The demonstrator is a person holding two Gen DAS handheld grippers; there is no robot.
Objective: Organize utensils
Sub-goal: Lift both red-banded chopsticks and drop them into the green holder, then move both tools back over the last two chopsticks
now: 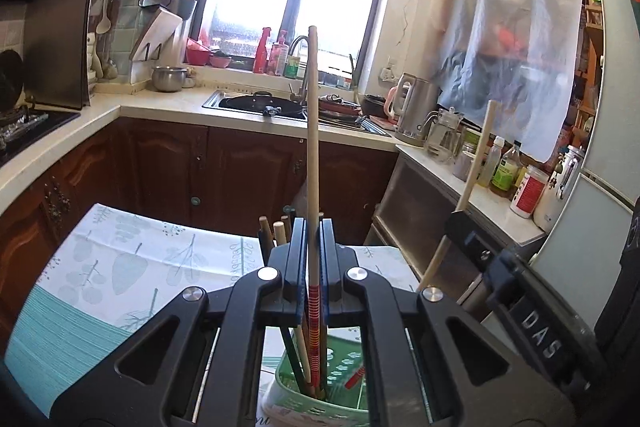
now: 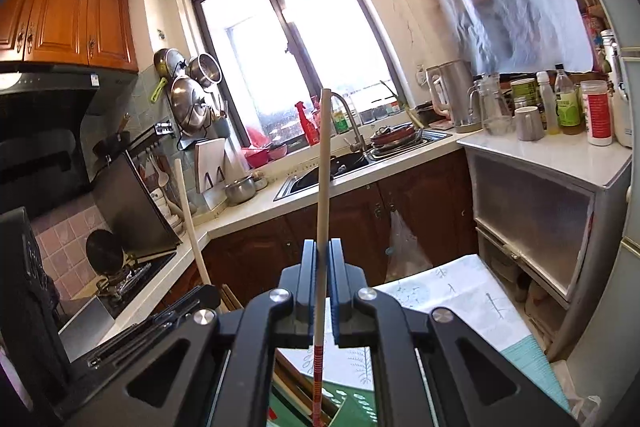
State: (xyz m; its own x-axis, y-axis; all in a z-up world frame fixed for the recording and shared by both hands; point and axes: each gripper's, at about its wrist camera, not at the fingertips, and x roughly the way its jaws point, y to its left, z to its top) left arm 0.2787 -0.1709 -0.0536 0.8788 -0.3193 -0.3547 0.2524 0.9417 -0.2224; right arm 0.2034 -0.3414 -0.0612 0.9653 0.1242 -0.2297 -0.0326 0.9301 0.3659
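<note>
The left gripper (image 1: 311,247) is clamped on a pale wooden chopstick (image 1: 312,147), which stands nearly upright, its red-and-yellow banded end down and its plain tip up toward the window. Beside it the right gripper (image 2: 321,267), its casing lettered "DAS", pinches a second chopstick (image 2: 323,187) the same way, long axis vertical, red-banded end down. Just under the left gripper sits a green perforated holder (image 1: 344,383) with several more chopsticks standing in it, on a surface (image 1: 120,259) under a leaf-printed cloth. Further off, a sink (image 1: 256,103) holds dark pans, and labelled bottles (image 2: 568,107) crowd the far counter, their print unreadable.
</note>
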